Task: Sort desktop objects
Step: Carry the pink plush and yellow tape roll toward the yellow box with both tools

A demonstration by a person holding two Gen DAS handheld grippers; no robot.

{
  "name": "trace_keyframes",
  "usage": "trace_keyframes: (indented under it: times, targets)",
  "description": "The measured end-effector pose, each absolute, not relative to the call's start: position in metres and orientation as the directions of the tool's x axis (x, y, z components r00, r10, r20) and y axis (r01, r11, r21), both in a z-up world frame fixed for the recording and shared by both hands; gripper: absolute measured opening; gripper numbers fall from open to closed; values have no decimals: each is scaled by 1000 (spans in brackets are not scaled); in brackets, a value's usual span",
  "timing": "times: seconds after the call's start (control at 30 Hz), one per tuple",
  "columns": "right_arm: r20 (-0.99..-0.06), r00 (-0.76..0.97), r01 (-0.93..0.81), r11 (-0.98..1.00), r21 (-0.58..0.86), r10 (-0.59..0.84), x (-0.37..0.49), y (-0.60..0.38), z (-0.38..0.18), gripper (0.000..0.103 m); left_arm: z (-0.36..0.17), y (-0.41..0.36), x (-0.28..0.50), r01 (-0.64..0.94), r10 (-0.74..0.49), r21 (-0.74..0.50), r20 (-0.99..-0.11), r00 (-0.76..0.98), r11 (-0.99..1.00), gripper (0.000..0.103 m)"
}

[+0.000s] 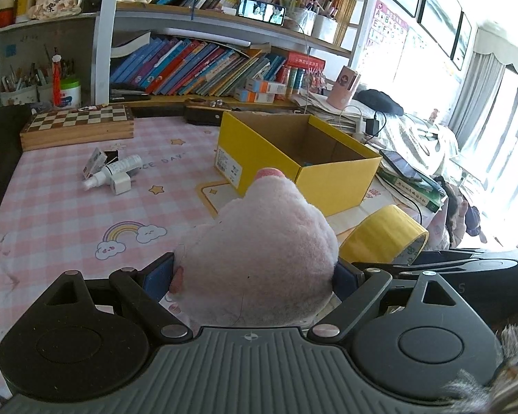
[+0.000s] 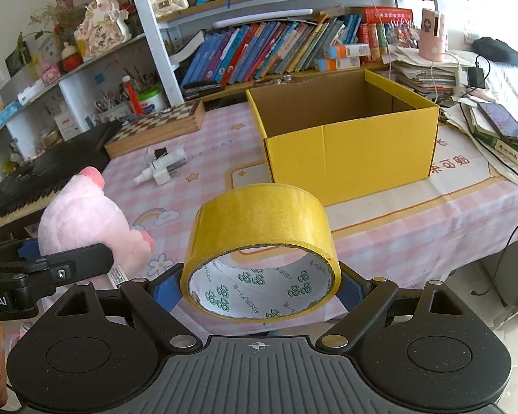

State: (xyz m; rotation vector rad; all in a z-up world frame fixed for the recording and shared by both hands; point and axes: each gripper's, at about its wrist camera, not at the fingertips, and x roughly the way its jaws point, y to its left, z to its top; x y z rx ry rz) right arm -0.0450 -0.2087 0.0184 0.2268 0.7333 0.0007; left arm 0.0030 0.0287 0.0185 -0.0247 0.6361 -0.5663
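My left gripper [image 1: 252,272] is shut on a pink plush toy [image 1: 262,241], which fills the space between its blue pads and hides the fingertips. The right gripper [image 2: 259,286] is shut on a roll of yellow tape [image 2: 262,227], its open core facing the camera. Both are held above the pink checked tablecloth [image 1: 69,214], with the plush [image 2: 83,214] left of the tape [image 1: 386,231]. An open yellow cardboard box [image 2: 348,158] stands just beyond the tape, and in the left wrist view the box [image 1: 338,172] is ahead and to the right. A white spray bottle [image 1: 110,170] and a white plug [image 1: 121,184] lie to the left.
A wooden chessboard box [image 1: 76,124] sits at the back left by a bookshelf [image 1: 207,69] full of books. A black ridged slab [image 2: 34,176] lies at the left table edge. Stacked books and papers with a phone [image 2: 504,124] and cables crowd the right side.
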Motion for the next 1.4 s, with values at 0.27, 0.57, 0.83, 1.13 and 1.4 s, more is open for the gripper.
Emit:
trace_keyframes:
  times: [0.27, 0.57, 0.83, 1.13, 1.4]
  targets:
    - [-659, 750, 101, 973, 205, 61, -54, -219, 19, 90, 20, 19, -1, 510, -522, -189, -546, 655, 839, 89]
    - [-658, 753, 178, 967, 183, -14, -76, -238, 20, 90, 24, -13, -2, 601, -596, -190, -533, 601, 777, 89]
    - [-663, 739, 306, 937, 169, -122, -103, -259, 19, 90, 19, -49, -4, 717, -685, -195, -538, 492, 669, 89]
    - [-666, 728, 368, 913, 175, -165, -106, -266, 20, 90, 20, -63, -4, 774, -724, -181, -527, 445, 607, 89]
    - [-679, 718, 349, 923, 165, -150, -82, -267, 21, 90, 21, -65, 13, 770, -728, -178, -506, 462, 612, 89]
